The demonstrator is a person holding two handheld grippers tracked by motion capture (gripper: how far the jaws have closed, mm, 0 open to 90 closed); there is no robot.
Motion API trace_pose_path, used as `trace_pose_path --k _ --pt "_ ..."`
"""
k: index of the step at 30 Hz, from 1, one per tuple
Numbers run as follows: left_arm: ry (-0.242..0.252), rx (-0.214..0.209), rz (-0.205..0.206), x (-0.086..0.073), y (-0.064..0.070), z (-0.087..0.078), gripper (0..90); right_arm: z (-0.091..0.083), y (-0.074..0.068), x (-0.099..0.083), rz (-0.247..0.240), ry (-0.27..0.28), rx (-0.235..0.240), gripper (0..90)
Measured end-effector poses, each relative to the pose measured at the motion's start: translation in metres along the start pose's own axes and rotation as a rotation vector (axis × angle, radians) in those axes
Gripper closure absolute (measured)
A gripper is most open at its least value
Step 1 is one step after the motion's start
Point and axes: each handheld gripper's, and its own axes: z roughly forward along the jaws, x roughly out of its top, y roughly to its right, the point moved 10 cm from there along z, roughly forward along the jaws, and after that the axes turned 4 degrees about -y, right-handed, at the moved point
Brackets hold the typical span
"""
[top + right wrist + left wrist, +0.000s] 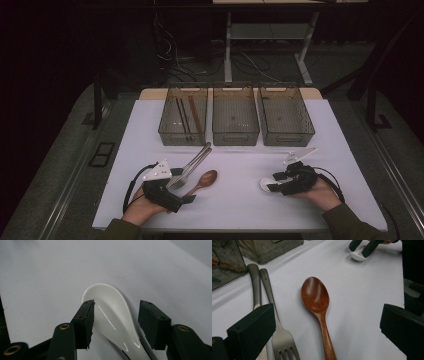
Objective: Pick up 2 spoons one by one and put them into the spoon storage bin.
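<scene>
right claw (115, 322) wide, astride white spoon (112, 315) on table (240, 210) | left claw (327, 330) wide over wooden spoon (318, 310) (fork (279, 337) beside) | i'd centre, then close gently

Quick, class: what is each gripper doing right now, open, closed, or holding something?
Left gripper: open, jaws either side of the wooden spoon, not gripping.
Right gripper: open around the white spoon, not clamped.
</scene>
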Motion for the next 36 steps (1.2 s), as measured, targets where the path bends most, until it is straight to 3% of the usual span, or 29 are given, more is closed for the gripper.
trace_pose_path --k 7,16,30,36 --pt "0.001 -0.001 0.002 0.000 0.000 0.000 0.0 0.003 -0.003 -0.004 -0.048 -0.032 -0.008 47.8" --pt "-0.002 -0.002 0.005 0.000 0.001 0.001 0.0 0.003 -0.010 -0.008 -0.151 -0.059 -0.013 60.3" --pt "-0.004 -0.003 0.007 0.000 0.001 0.001 0.0 -0.001 -0.014 -0.014 -0.212 -0.093 0.027 76.0" --pt "-0.004 -0.003 0.007 -0.001 0.001 0.001 0.0 -0.001 -0.015 -0.015 -0.221 -0.101 0.034 77.1"
